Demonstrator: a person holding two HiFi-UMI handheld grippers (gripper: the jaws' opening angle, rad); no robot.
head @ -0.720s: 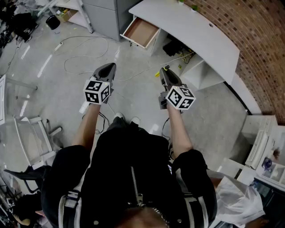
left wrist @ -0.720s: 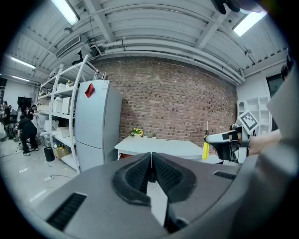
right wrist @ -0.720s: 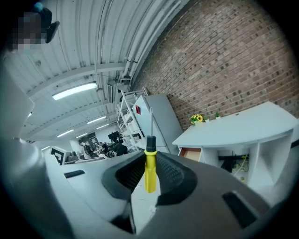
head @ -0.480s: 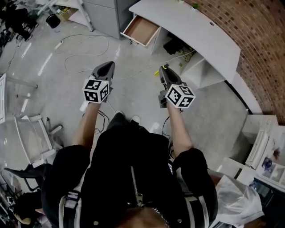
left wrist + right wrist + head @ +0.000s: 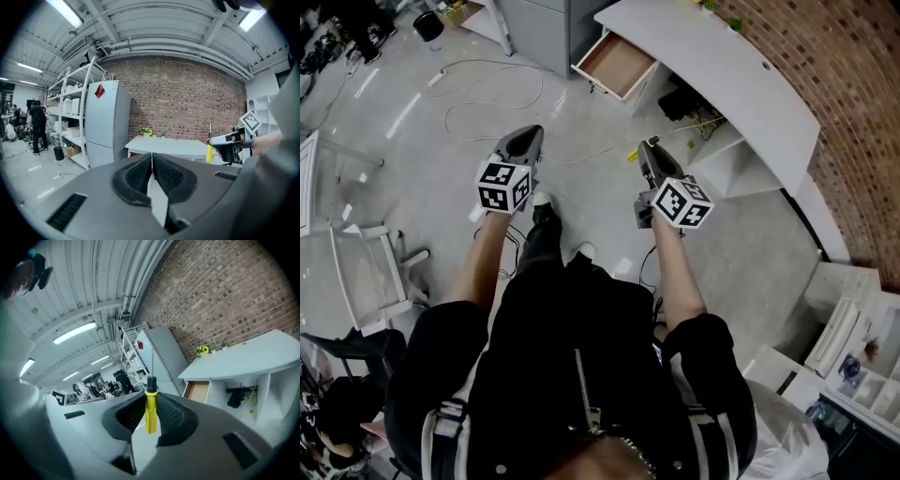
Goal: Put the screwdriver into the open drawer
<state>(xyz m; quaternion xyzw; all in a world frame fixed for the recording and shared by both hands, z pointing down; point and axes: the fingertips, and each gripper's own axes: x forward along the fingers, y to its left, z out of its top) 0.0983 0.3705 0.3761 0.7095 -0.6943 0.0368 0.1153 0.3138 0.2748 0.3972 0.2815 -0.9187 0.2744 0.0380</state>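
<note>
By a brick wall (image 5: pixel 853 84) a drawer (image 5: pixel 619 66) stands open. The screwdriver (image 5: pixel 150 420), judged light and stiff, is gripped at its yellow handle by the right claw (image 5: pixel 151 405); the left claw (image 5: pixel 152 161) is clenched empty.

Grey floor (image 5: pixel 750 253) with a looped white cable (image 5: pixel 494 64), a black bucket (image 5: pixel 428 25), a white desk (image 5: pixel 712 61)
</note>
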